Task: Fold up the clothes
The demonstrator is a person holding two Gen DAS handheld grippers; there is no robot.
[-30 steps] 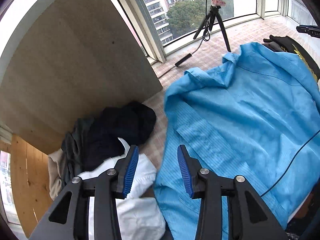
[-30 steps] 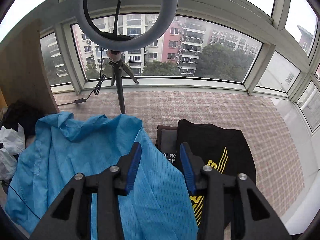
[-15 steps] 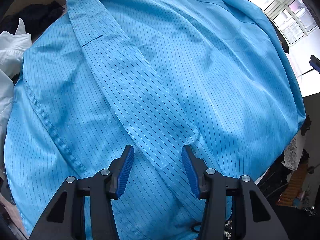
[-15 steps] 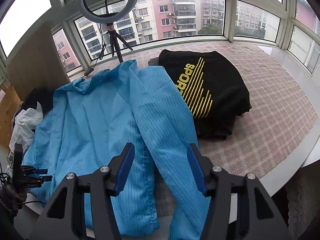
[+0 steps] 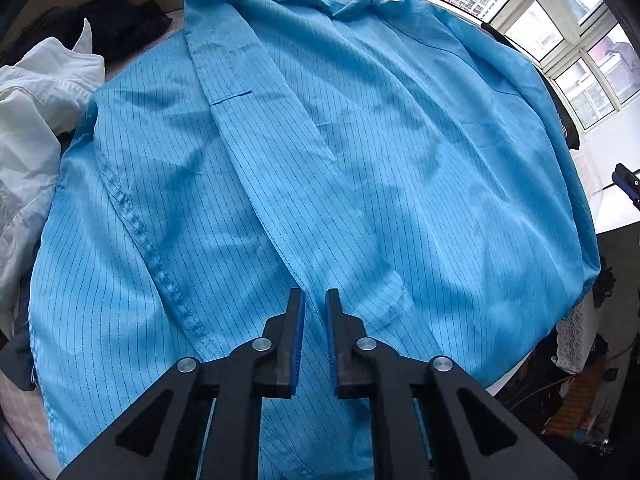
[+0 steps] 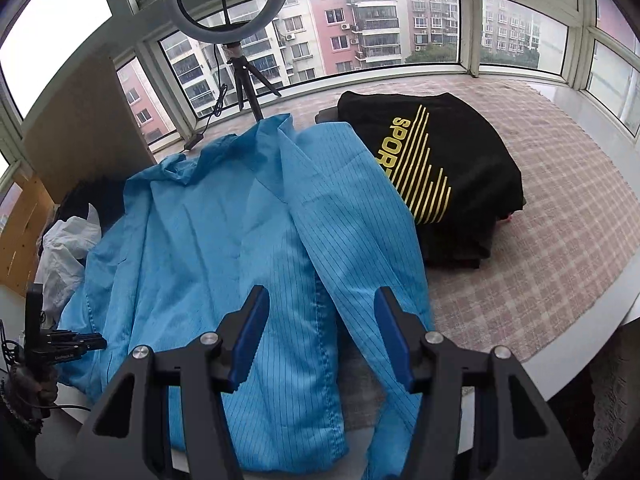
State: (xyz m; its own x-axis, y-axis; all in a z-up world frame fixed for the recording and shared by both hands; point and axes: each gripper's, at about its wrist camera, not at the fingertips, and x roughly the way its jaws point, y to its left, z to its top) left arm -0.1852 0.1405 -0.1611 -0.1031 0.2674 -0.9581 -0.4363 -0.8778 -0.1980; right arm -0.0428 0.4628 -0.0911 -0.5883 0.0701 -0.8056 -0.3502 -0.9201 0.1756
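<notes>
Blue striped coat lies spread flat on the checked surface, black sport shirt folded far right. Left claw has narrowed from wide open to a slim gap over the front edge; whether it pinches cloth, cannot tell. Right claw hangs wide open, empty, over the right sleeve. Fold looks about to begin. No containers in view.

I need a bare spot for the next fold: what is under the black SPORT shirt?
The black shirt lies on darker folded clothes, which rest on the checked cloth. How many garments are stacked there stays hidden.
</notes>
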